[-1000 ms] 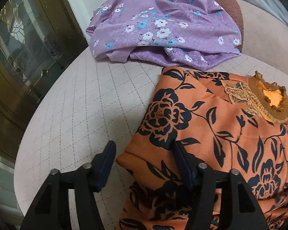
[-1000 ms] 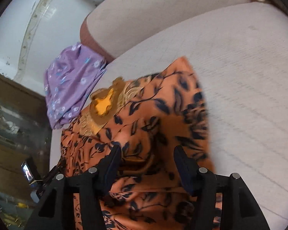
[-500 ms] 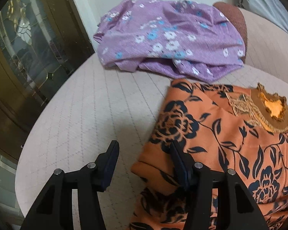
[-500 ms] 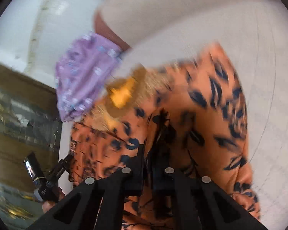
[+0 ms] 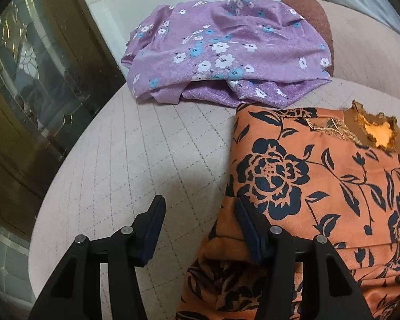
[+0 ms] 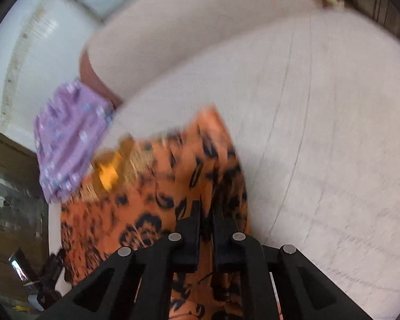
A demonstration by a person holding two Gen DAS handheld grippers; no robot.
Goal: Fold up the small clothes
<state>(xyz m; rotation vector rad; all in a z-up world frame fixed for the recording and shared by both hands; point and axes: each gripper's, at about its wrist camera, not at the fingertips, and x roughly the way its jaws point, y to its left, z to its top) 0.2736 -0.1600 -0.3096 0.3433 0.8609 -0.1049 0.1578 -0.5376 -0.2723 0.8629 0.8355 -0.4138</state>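
The orange floral garment (image 5: 320, 186) lies partly folded on the cushion (image 5: 136, 160), with the purple garment (image 5: 226, 53) bunched at 12 o'clock, seemingly unfolded. The right gripper (image 6: 206, 213) pinches the orange cloth; the left gripper (image 5: 200, 213) stands half open, holding nothing.

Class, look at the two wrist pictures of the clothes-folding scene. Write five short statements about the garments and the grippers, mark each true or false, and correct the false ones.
1. The right gripper is shut on the orange garment. True.
2. The left gripper has its jaws clamped on the purple garment. False: its jaws are open, with only bare cushion in the gap between them.
3. The purple garment lies beyond the orange garment, at the cushion's back. True.
4. The orange garment is plain, with no pattern. False: it has dark flowers and leaves.
5. The purple garment is spread out flat. False: it lies bunched, with folds.
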